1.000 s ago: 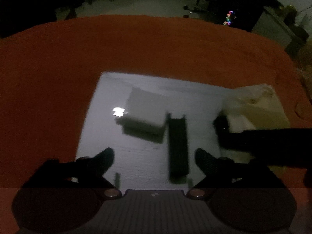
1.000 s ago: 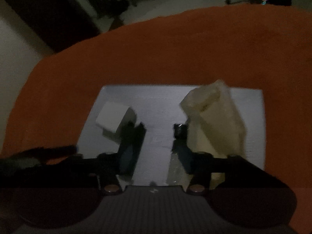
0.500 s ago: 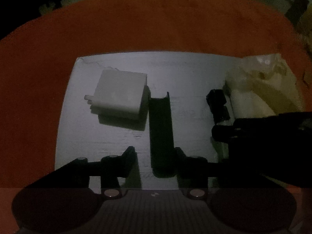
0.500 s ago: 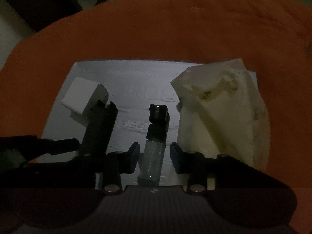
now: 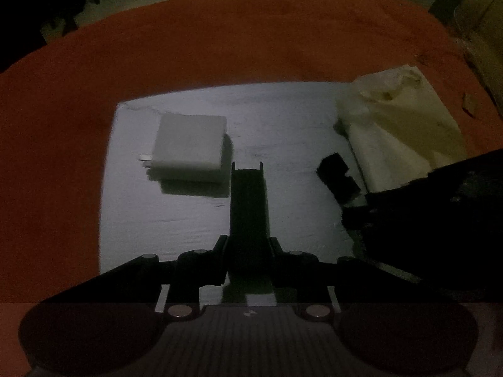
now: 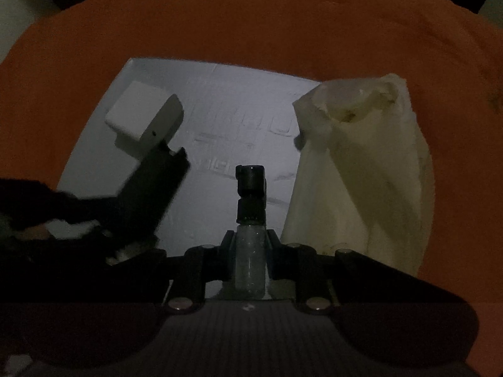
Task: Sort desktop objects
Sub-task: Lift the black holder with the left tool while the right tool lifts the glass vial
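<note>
The left gripper (image 5: 248, 251) is closed on the near end of a long black bar (image 5: 248, 201), which lies on a pale board (image 5: 289, 116) over an orange cloth (image 5: 220, 37). The right gripper (image 6: 250, 251) is clamped on a small clear bottle (image 6: 250, 260) with a black cap (image 6: 251, 182). A white charger block (image 5: 188, 147) is located beside the bar's far end. A crumpled pale bag (image 6: 361, 172) is positioned at the board's right edge.

Charger (image 5: 188, 147) left of clip (image 5: 248, 207) on board (image 5: 292, 119), bottle (image 6: 250, 220) between clip and bag (image 6: 361, 169)
</note>
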`<state>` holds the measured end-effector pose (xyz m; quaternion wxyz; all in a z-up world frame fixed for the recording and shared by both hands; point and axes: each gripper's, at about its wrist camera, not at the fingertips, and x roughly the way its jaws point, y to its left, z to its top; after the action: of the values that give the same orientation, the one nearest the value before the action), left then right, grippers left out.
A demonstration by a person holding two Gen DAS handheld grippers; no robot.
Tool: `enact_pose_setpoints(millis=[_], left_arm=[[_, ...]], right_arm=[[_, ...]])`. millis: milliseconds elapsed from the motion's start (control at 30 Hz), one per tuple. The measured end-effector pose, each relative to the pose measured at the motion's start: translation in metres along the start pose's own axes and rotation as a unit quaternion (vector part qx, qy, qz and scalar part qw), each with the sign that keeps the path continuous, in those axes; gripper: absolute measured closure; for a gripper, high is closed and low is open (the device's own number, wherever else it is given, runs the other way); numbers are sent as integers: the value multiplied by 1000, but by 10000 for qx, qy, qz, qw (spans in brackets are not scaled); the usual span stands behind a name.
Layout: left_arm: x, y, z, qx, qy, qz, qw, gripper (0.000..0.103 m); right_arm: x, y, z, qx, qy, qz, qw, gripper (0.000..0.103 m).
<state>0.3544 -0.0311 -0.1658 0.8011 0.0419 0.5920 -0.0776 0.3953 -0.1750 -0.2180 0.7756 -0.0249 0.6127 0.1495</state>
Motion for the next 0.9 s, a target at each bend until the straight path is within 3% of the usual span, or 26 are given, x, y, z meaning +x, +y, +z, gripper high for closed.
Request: enact_pose_setpoints(millis=[200,300,500,567,700,900], left_arm=[[8,0,-2,-216,89,-11,9997,81],[16,-1,4,-373,86,140,9992,62],[20,0,10,-756,86,412,9963,58],[20,-3,10,-633,65,457,9969,59],[17,-10,5,-226,-113,302,9992,82],[8,-9,1,-86,-334,101,9994,82]], right_arm=[[2,2,4,85,34,-116,9999,80],[8,7,8,80,-35,-137,9999,72],[16,13,9,-28,-279,-281,9992,71],[16,14,9,-80,-327,-338,9989,80],[14,14,7,-138,-338,-324,9988,81],[2,5,1,-124,-328,-241,9991,81]])
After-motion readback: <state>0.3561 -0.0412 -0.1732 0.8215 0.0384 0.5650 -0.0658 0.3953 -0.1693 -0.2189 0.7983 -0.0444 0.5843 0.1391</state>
